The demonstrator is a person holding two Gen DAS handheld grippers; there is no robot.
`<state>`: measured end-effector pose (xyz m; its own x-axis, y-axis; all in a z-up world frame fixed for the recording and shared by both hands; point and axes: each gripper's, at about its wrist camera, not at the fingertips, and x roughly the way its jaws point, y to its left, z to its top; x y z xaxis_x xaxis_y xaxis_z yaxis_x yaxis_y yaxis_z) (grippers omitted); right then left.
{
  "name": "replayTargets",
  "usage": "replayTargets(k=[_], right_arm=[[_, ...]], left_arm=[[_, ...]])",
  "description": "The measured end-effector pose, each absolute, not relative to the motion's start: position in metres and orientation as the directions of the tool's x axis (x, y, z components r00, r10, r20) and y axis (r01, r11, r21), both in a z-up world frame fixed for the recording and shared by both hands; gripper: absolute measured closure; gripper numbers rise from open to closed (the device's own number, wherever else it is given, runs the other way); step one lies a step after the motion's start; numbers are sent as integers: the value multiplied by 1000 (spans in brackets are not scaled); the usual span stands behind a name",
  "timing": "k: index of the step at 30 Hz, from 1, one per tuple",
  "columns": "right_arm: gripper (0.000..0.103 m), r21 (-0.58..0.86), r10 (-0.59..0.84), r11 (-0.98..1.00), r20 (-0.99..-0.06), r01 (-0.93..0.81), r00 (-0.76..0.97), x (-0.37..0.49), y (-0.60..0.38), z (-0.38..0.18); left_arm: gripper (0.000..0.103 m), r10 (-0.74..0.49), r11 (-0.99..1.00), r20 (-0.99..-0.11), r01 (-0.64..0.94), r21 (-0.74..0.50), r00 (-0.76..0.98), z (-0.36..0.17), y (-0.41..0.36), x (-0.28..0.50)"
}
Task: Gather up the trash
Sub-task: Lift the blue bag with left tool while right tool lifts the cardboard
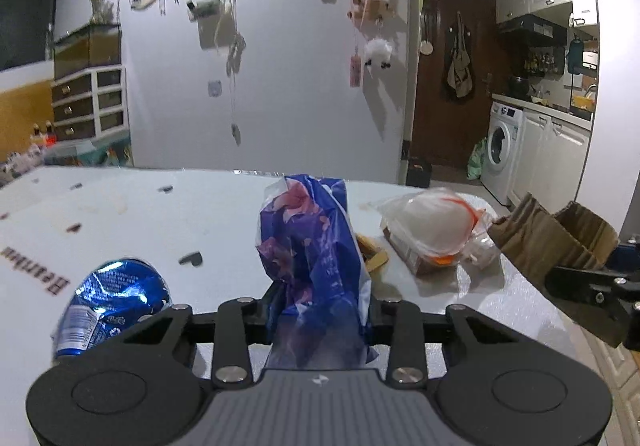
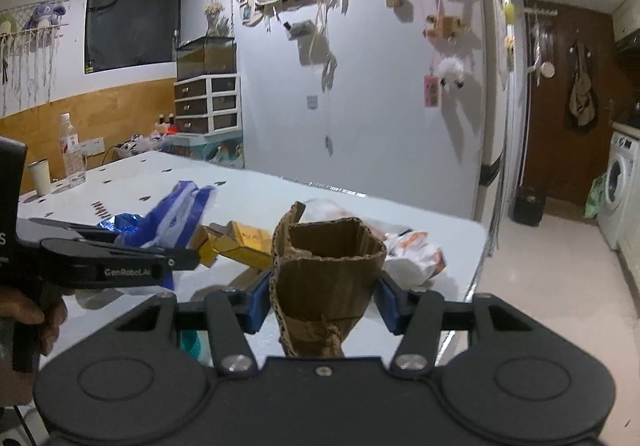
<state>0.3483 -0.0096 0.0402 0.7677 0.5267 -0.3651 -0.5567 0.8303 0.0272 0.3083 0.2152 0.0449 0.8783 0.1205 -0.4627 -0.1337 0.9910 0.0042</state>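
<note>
Left claw (image 1: 320, 310) clamps blue bag (image 1: 312, 246), right claw (image 2: 320, 298) cardboard (image 2: 326, 278); only right view shows bottle (image 2: 72, 154).

On the table (image 1: 120, 206) before you, the can (image 1: 108, 302) lies left of the bag (image 1: 312, 246), the wrapped bundle (image 1: 436, 230) to its right.

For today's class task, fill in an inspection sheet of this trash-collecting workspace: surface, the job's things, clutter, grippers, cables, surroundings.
Surface: white table with small dark marks and printed lettering.
Job's things: blue plastic bag; cardboard box; crushed blue can lying on the table; clear bag with orange print; yellow carton pieces.
Clutter: water bottle and cup at the far corner.
Grippers: left gripper shut on the blue plastic bag; right gripper shut on the cardboard box.
Cables: nothing seen.
Surroundings: decorated wall, drawer unit, washing machine, brown door.
</note>
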Motion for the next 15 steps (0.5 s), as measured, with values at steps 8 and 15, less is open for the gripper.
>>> replayTargets(k=[8,15], right_arm=[[48,18,525,828,-373,-560,765,341,-12,36],[48,10,501,845,-364,-535,785,334,-19,41]], left_arm=[[65,130,989,-470,-147,-1,873,43,214,299],[65,102,993,-459,-115,-1,883,45,195,286]])
